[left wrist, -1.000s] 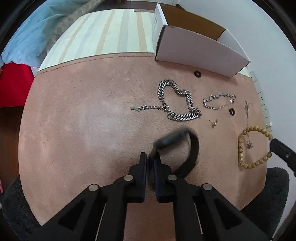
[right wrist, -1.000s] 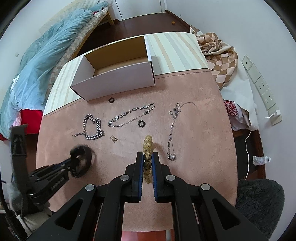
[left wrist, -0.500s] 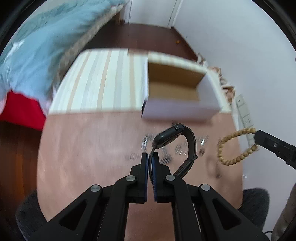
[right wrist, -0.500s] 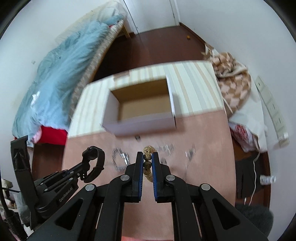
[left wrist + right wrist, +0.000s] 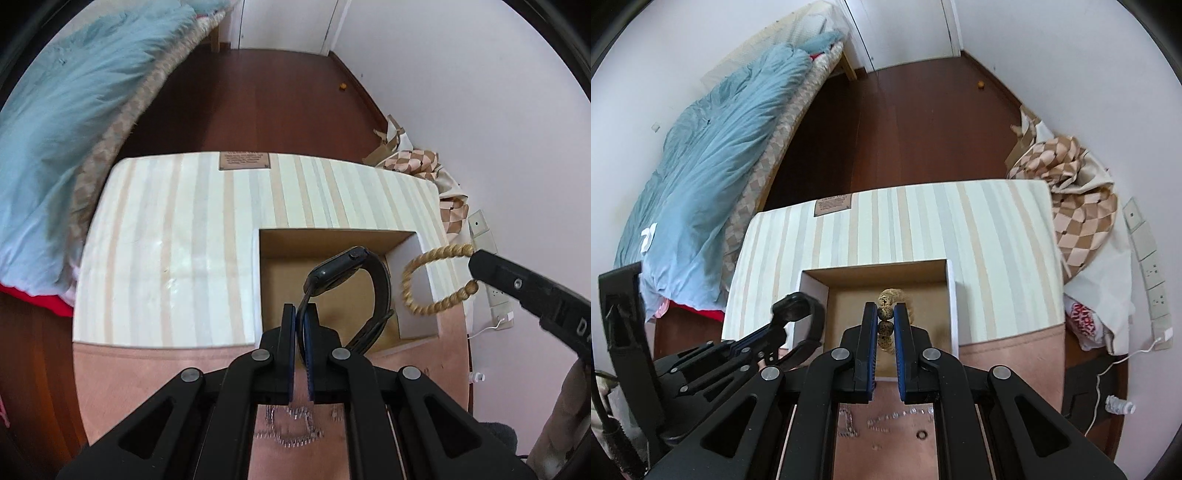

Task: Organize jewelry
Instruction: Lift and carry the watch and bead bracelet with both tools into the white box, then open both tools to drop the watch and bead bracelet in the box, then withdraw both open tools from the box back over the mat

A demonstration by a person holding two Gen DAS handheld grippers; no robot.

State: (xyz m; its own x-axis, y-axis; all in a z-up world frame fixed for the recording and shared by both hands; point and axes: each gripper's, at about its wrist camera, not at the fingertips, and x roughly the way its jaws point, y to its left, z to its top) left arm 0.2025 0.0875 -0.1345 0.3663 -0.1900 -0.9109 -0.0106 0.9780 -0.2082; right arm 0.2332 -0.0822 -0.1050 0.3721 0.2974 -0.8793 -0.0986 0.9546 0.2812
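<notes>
Left hand-held gripper (image 5: pixel 300 325): jaws nearly together, pinching the strap of a black watch (image 5: pixel 349 275). The watch body stands up above the fingertips, the strap looping down on the right, held over the open cardboard box (image 5: pixel 332 236).

Right hand-held gripper (image 5: pixel 886 325): jaws narrowly apart, clamped on a beaded bracelet (image 5: pixel 886 314). Its own view shows only a few speckled tan beads between the pads, over the box (image 5: pixel 875 275) interior. The left view shows what this one hides: the whole bracelet (image 5: pixel 428 280) loop hanging from the right gripper's tip, over the box's right wall.

The right view shows the left gripper from the side, at lower left, with the watch (image 5: pixel 801 314) over the box's left wall.

Box: sits on the striped cloth (image 5: pixel 923 221) at the far part of the tabletop (image 5: pixel 1008 350), against the pink mat.

On the mat below the grippers, blurred: silver chains (image 5: pixel 291 430) in the left view; chains and a small dark ring (image 5: pixel 921 435) in the right view only.

Beyond: a bed with a blue blanket (image 5: pixel 713 162) and dark wood floor (image 5: pixel 905 122).
</notes>
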